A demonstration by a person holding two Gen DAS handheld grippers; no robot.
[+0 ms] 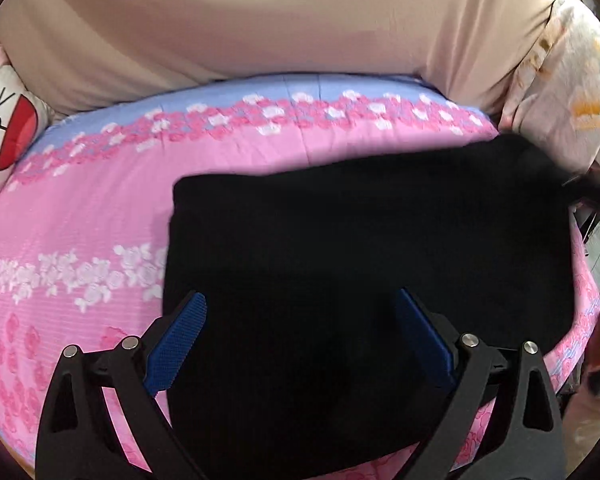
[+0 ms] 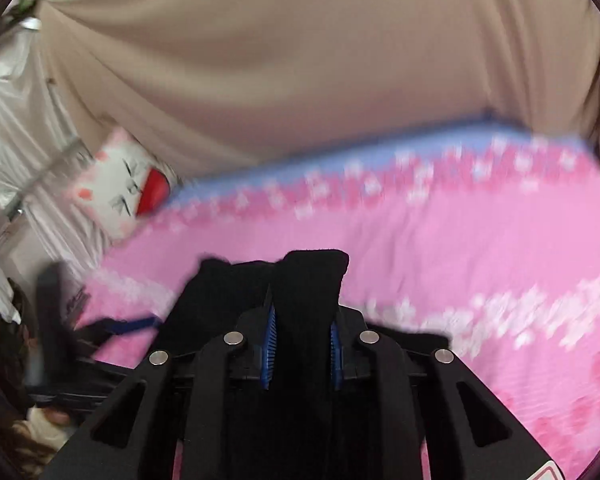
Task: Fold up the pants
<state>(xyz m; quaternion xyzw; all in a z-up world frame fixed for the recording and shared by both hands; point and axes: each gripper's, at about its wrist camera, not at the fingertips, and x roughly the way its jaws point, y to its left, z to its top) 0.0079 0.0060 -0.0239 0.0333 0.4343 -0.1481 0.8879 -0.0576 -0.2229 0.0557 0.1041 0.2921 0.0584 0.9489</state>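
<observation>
Black pants (image 1: 360,248) lie folded in a broad flat shape on the pink flowered bed (image 1: 100,208). My left gripper (image 1: 300,336) is open, its blue pads wide apart just above the near edge of the pants, holding nothing. In the right wrist view my right gripper (image 2: 303,344) is shut on a bunched fold of the black pants (image 2: 312,280), which stands up between the blue pads above the pink bed (image 2: 480,248). The right wrist view is blurred by motion. The other gripper (image 2: 112,328) shows dimly at the lower left of that view.
A beige curtain (image 1: 280,20) hangs behind the bed. A white cartoon cushion (image 1: 4,120) sits at the far left, also in the right wrist view (image 2: 120,188). A pale floral quilt (image 1: 572,100) is bunched at the right. The bed's edge drops away at the right.
</observation>
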